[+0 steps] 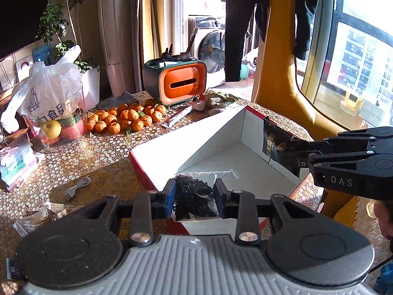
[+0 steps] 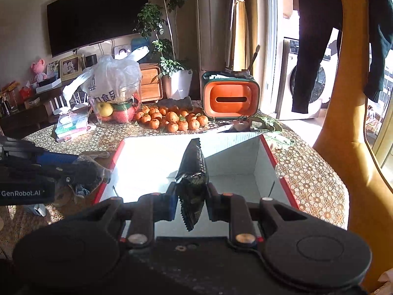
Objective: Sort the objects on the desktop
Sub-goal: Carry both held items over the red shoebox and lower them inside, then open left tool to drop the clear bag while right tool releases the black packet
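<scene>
Now pinching a clear bag of small black parts point(image 1: 194, 196) in the left gripper point(image 1: 194, 198), over the near rim of the red-edged white box point(image 1: 221, 132). Clamping a black foil packet point(image 2: 192, 172) edge-on in the right gripper point(image 2: 192, 198), above the box's open middle, its lettering too blurred for reading. Showing only a sliver of a hand point(image 1: 383, 218), cut off behind that gripper.

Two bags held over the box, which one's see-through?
The clear bag of small black parts in the left gripper. The right gripper holds an opaque black foil packet.

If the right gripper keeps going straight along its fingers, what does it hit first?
Most likely the box's white inside, floor or far wall; depth is unclear. The right gripper, its jaws shut on a black packet, points down into the open box, nothing else ahead.
</scene>
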`<action>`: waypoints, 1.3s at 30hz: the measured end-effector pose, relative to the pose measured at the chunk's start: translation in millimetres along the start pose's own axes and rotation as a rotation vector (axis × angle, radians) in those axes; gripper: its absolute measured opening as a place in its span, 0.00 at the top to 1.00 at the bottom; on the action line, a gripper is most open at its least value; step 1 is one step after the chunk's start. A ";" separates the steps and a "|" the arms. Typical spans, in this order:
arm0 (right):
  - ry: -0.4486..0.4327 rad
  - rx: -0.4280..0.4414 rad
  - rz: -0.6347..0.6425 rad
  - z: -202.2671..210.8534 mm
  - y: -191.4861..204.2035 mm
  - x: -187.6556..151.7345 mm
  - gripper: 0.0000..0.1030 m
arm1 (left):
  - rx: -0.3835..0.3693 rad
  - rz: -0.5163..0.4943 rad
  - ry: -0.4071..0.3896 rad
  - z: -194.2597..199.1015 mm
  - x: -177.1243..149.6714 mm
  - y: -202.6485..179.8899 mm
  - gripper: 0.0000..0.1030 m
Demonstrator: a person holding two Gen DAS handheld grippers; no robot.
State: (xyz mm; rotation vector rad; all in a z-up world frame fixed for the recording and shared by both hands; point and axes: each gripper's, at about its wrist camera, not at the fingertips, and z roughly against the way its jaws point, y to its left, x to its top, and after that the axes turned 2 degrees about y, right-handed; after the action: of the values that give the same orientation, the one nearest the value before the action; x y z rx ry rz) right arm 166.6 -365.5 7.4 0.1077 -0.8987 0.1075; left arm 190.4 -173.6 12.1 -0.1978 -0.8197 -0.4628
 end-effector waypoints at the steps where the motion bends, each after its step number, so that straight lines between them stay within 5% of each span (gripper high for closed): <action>1: 0.005 -0.004 0.002 -3.1 -3.5 0.4 0.79 | -0.004 -0.009 0.007 -6.5 1.9 -2.1 0.69; 20: 0.236 0.006 0.018 -84.8 -39.5 7.0 0.79 | -0.034 -0.133 0.214 -115.8 27.9 -16.0 0.69; 39: 0.372 -0.042 0.051 -130.6 -46.9 -0.8 0.79 | -0.029 -0.224 0.389 -169.6 22.6 -33.7 0.69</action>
State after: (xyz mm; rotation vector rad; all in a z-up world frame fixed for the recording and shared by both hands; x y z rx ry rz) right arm 273.7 -393.8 -76.2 0.0235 -0.5320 0.1502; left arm 299.3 -269.0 -85.2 -0.0390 -0.4548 -0.6986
